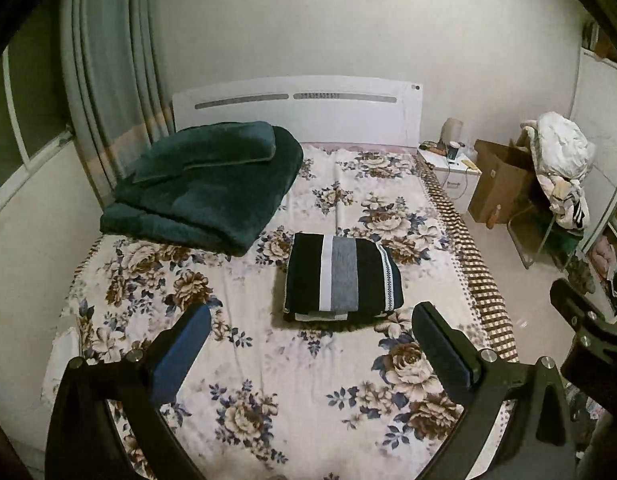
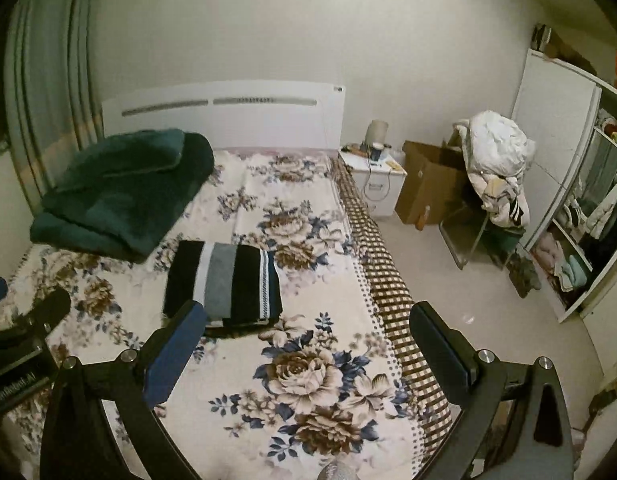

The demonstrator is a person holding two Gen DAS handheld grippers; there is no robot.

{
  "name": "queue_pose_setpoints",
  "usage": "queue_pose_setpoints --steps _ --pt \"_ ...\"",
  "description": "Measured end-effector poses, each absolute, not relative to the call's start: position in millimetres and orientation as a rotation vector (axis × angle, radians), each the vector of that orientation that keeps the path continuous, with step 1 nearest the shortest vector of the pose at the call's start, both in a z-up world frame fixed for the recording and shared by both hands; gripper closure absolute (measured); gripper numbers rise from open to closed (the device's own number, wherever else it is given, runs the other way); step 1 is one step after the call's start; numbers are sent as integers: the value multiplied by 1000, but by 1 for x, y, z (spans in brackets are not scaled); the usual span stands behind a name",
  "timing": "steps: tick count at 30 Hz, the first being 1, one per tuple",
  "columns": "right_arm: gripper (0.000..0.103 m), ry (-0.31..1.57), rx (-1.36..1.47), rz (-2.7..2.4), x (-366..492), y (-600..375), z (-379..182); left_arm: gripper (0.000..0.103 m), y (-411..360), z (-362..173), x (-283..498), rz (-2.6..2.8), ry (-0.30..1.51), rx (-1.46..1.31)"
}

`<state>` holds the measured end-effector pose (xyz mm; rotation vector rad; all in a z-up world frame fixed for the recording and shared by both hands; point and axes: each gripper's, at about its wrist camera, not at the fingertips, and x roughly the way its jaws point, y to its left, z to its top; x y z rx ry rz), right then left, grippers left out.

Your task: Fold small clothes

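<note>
A folded garment (image 1: 342, 277), black with white and grey stripes, lies flat on the floral bed sheet (image 1: 268, 360) in the middle of the bed. It also shows in the right wrist view (image 2: 224, 282). My left gripper (image 1: 312, 316) is open and empty, held above the sheet just in front of the garment. My right gripper (image 2: 308, 314) is open and empty, to the right of the garment and near the bed's right edge. The right gripper's body shows at the right edge of the left wrist view (image 1: 588, 328).
A folded dark green blanket (image 1: 204, 184) lies at the bed's far left, by the white headboard (image 1: 296, 108). A nightstand (image 1: 452, 172), cardboard box (image 1: 500, 180) and chair piled with clothes (image 1: 560, 168) stand on the floor right of the bed. An open wardrobe (image 2: 580, 200) stands at far right.
</note>
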<state>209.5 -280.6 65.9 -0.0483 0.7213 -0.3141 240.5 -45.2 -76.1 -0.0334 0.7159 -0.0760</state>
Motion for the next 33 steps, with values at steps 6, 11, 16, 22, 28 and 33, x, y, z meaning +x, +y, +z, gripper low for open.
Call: queue_pose_setpoints --steps 6,11,16,22,28,33 --pt "0 694 -36 -286 166 -269 100 0 -43 -56 208 -47 714 -24" --pt "0 706 -38 -271 142 -262 113 0 -40 -48 191 -30 728 -25" --pt "0 729 -43 -253 128 -258 124 0 -37 -44 183 -28 748 -41" --pt "0 714 -46 -247 124 -256 139 0 -36 -40 177 -26 740 -50" --pt "0 708 -47 -240 129 -256 147 0 -34 -31 174 -25 727 -53" --pt "0 711 -43 -239 128 -255 147 0 -34 -26 173 -24 718 -50"
